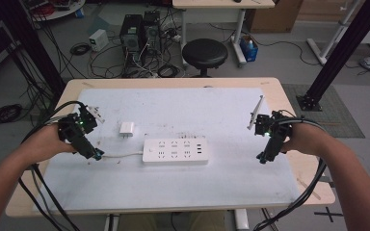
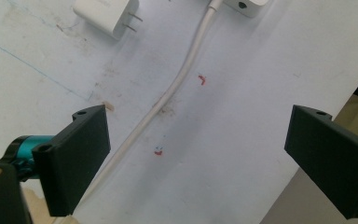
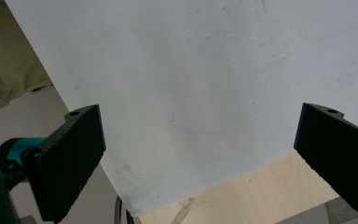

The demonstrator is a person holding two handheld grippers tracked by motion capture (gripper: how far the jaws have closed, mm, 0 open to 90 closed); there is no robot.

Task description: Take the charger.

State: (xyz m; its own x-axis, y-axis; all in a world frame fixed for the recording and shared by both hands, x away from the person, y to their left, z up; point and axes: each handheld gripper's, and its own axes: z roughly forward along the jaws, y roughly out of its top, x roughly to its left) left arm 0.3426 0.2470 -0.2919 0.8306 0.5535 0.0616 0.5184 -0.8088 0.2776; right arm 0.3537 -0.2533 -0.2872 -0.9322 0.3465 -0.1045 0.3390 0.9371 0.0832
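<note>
White-covered surface (image 1: 183, 192): power strip (image 1: 175, 151) at centre, charger (image 1: 126, 129) just behind its left end. Left gripper (image 1: 95, 157) wide, empty, over strip's cable (image 2: 177, 86). Right gripper (image 1: 261, 159) wide, empty, well apart.

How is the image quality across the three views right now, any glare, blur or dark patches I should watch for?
High view: dim and soft, floor corners dark, yet the power strip and charger read clearly on the white mat. Left gripper view: bright, cable sharp, near jaws slightly soft. Right gripper view: evenly lit, no glare, mat nearly featureless.
</note>
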